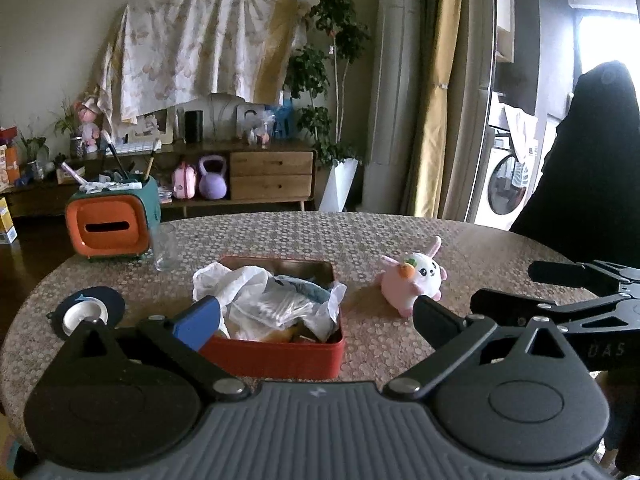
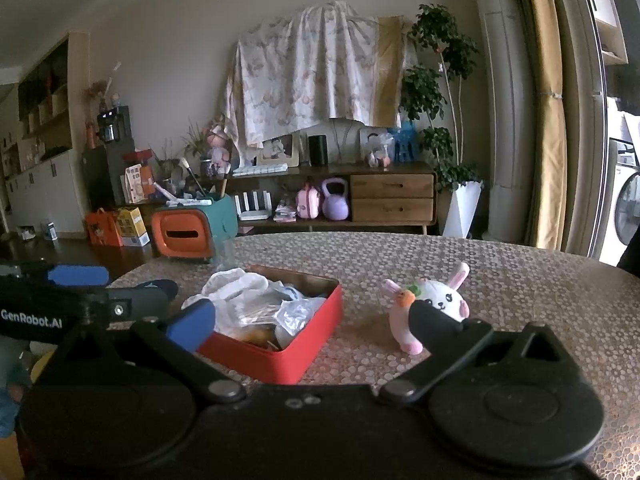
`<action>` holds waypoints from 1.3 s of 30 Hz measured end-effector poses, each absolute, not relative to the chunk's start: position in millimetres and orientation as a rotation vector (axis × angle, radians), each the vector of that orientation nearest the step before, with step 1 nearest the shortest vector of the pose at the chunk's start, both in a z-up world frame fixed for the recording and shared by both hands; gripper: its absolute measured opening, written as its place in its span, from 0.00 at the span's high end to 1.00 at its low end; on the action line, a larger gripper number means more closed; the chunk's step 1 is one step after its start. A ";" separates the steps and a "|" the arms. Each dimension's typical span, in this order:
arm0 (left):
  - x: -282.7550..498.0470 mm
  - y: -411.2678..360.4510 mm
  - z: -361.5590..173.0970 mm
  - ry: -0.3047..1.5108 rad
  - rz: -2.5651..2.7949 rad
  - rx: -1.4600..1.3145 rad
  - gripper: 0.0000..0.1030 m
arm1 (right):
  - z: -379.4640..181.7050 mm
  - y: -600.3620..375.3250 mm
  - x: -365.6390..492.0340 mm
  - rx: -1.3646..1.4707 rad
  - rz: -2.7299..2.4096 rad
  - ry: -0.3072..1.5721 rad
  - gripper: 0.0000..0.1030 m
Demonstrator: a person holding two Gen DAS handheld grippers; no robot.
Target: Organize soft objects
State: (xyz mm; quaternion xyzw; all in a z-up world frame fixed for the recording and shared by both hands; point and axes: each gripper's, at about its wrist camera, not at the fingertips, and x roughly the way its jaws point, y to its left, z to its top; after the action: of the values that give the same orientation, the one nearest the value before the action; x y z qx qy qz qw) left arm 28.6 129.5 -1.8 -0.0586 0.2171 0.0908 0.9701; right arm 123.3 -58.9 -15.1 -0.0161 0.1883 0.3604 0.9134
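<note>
A pink-and-white plush bunny (image 1: 412, 280) with an orange carrot is seen upright on the bench, just beside a red tin (image 1: 276, 354) crammed with crumpled plastic bags (image 1: 256, 300).

Plush bunny (image 1: 412, 280) on table (image 1: 280, 236), right of tin (image 1: 276, 354) w/ bags (image 1: 256, 300) in it; tissue box (image 1: 110, 224) behind-left.

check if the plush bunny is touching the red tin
Apart. In the left wrist view, bare patterned tablecloth shows between the plush bunny and the red tin; the right wrist view shows the same gap.
</note>
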 end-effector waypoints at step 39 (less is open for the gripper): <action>-6.0 100.3 -5.6 0.471 0.205 -0.124 0.00 | -14.2 -83.7 94.6 -0.012 0.738 0.403 0.00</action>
State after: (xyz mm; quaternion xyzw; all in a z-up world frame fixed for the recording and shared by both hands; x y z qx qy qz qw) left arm -6.0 100.3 -5.6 -0.0613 0.2326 0.1012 0.9654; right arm 94.6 -83.7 -14.2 -0.0061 0.1955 0.3582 0.9129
